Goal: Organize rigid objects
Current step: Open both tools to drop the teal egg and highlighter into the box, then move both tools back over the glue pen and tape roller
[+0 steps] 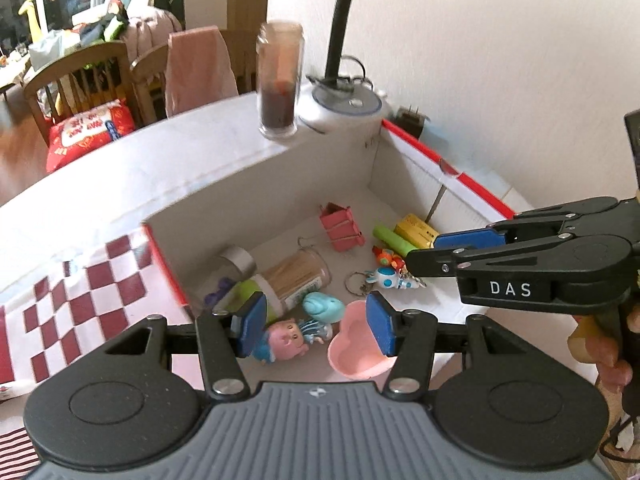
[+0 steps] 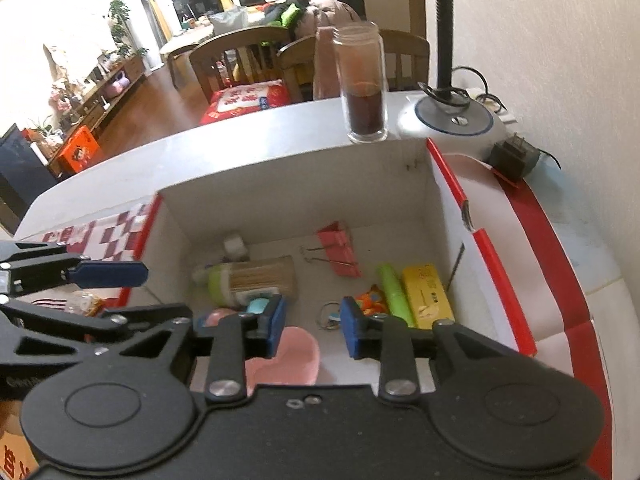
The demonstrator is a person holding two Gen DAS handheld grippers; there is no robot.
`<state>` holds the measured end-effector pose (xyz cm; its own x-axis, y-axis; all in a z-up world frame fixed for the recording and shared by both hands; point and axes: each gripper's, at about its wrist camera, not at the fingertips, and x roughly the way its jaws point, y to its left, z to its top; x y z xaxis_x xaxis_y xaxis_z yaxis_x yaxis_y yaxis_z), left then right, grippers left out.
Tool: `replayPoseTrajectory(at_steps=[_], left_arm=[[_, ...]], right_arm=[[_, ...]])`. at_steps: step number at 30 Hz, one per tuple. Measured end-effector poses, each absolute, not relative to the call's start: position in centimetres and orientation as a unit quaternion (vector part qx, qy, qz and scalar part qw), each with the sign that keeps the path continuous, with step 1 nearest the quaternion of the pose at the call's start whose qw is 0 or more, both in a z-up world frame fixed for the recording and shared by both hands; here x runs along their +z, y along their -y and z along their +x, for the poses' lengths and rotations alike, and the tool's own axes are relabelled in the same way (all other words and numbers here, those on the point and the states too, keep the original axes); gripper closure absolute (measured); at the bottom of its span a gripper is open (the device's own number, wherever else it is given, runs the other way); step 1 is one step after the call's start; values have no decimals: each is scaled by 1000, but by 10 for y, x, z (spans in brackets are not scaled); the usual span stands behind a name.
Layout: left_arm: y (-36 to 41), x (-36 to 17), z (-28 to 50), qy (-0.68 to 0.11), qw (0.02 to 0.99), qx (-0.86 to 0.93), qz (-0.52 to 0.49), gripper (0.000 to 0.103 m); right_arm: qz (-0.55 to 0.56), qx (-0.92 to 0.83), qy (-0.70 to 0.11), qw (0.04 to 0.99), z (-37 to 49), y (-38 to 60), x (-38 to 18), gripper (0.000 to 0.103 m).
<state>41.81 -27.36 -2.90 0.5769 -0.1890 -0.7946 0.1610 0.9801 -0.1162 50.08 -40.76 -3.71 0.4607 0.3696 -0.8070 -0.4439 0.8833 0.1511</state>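
An open white cardboard box with red edges holds small rigid items. In it lie a pink heart dish, a toothpick jar, a pink binder clip, a green tube, a yellow box, a keychain robot, a pink-faced figurine and a teal toy. My left gripper is open and empty above the box's near side. My right gripper is open and empty above the box.
A glass jar of dark contents stands on the white table behind the box. A lamp base and a black plug are by the wall. A red checkered cloth lies left of the box. Wooden chairs stand beyond.
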Motion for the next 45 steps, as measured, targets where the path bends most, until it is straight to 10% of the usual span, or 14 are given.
replayPoseTrajectory(at_steps=[23, 45], left_arm=[[124, 16, 295, -363, 926, -61, -78, 48], [-48, -35, 235, -339, 933, 68, -104, 20]], right_arm=[[-45, 294, -424, 856, 416, 314, 1, 33], [-96, 344, -399, 845, 346, 171, -39, 0]])
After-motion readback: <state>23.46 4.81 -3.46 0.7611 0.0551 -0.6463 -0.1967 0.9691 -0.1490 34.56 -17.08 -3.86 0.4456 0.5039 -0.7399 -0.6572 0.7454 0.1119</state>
